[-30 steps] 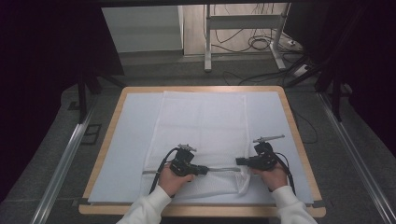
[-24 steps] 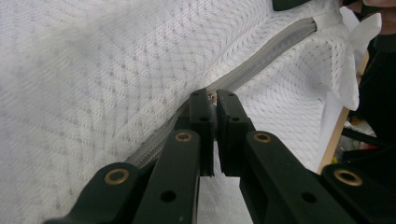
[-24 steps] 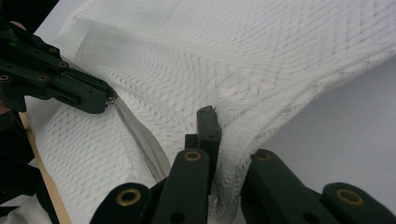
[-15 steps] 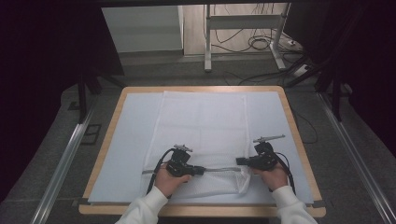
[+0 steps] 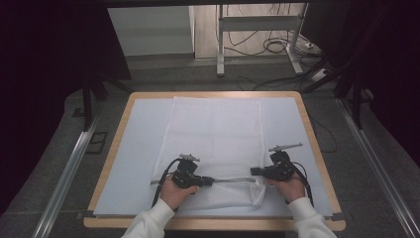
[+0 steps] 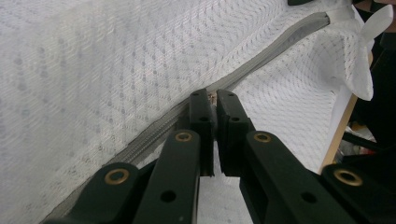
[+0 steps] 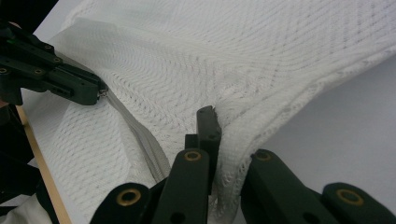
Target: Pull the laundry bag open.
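A wood-edged table [image 5: 115, 148] with a pale blue mat stands in a dark room, cables on the floor behind. A white mesh laundry bag [image 5: 215, 134] lies down the middle, long axis running twelve to six, its grey zipper [image 5: 233, 180] crossing the near end from nine to three. The left gripper [image 5: 204, 181] pinches the zipper pull; the right gripper [image 5: 253, 171] clamps the bag's corner at five o'clock. The zipping looks partway, though I cannot tell how much remains.
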`<control>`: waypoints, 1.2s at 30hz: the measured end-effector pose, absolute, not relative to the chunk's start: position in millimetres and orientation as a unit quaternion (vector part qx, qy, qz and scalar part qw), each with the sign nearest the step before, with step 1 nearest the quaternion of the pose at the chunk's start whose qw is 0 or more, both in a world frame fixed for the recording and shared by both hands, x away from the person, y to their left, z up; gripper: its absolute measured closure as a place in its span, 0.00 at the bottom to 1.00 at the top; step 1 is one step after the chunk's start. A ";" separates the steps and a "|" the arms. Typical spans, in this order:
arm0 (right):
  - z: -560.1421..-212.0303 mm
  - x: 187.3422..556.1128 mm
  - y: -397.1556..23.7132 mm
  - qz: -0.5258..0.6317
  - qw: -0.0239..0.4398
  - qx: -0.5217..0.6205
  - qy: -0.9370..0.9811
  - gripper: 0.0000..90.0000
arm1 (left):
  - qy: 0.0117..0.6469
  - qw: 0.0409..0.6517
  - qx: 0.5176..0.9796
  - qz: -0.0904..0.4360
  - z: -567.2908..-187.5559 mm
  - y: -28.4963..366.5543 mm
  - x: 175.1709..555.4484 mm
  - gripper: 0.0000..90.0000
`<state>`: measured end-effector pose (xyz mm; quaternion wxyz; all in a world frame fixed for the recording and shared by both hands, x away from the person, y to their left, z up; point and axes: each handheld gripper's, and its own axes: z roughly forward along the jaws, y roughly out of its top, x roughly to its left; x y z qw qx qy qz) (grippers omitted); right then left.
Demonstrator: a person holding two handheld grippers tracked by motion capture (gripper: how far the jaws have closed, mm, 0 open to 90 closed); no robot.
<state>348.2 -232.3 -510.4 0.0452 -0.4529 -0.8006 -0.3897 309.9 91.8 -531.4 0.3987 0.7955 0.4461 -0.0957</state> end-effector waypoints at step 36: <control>-509.9 348.7 -239.5 -0.389 0.039 -0.459 -0.798 0.98 | 0.472 0.396 0.784 -0.081 -531.6 128.1 306.0 0.97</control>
